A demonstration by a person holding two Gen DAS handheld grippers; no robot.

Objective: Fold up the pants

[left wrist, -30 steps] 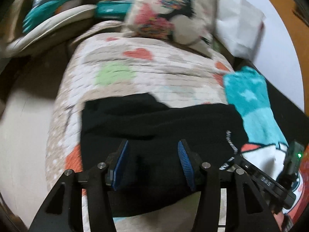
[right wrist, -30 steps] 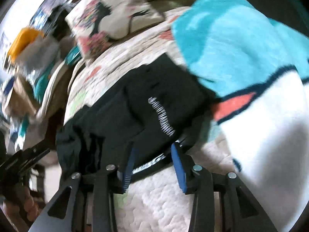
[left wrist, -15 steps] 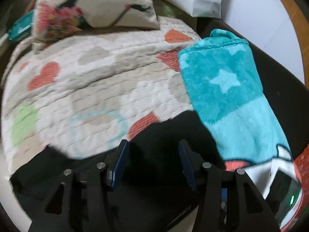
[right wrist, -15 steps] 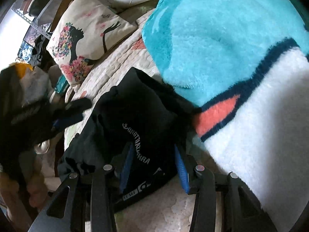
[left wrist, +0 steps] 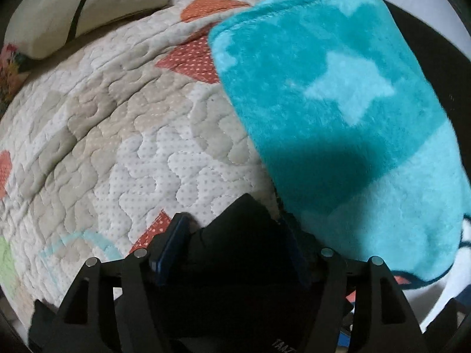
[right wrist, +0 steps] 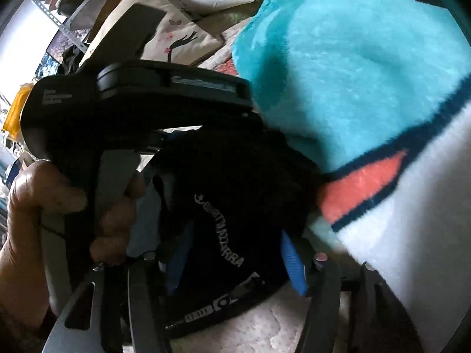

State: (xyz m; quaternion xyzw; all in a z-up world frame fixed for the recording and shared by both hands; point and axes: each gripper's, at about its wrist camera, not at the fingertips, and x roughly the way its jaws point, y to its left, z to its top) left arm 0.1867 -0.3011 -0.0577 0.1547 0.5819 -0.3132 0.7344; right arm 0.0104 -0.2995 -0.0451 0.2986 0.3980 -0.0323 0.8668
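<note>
Left tool (left wrist: 232, 244): mine, fingers set wide, black cloth of the pants (left wrist: 241, 229) bunched between the pads; whether the pads press on it I cannot tell.
Right tool (right wrist: 238, 261): mine, fingers set wide over the pants (right wrist: 235, 206), the printed lettering and waistband label lying between the pads; no clear pinch seen.
Left hand (right wrist: 38, 214): seen in the right view, wrapped round the left tool's handle, just beside my right tool.
Pants: black, heaped at the near edge of the quilt (left wrist: 123, 135), a peak of cloth standing up between the left pads; their far side touches the blanket (left wrist: 338, 103).
Blanket: teal, with star pattern, lying to the right of the pants and partly over them in the right view.
Pillow (left wrist: 82, 8): at the far end of the bed, well apart from the work.
Step in hand, my judgement: carrying one end of the pants across for a fold.
Advice: take a full layer at both corners, draw the edge taut, lay it square, keep clear of the blanket.
</note>
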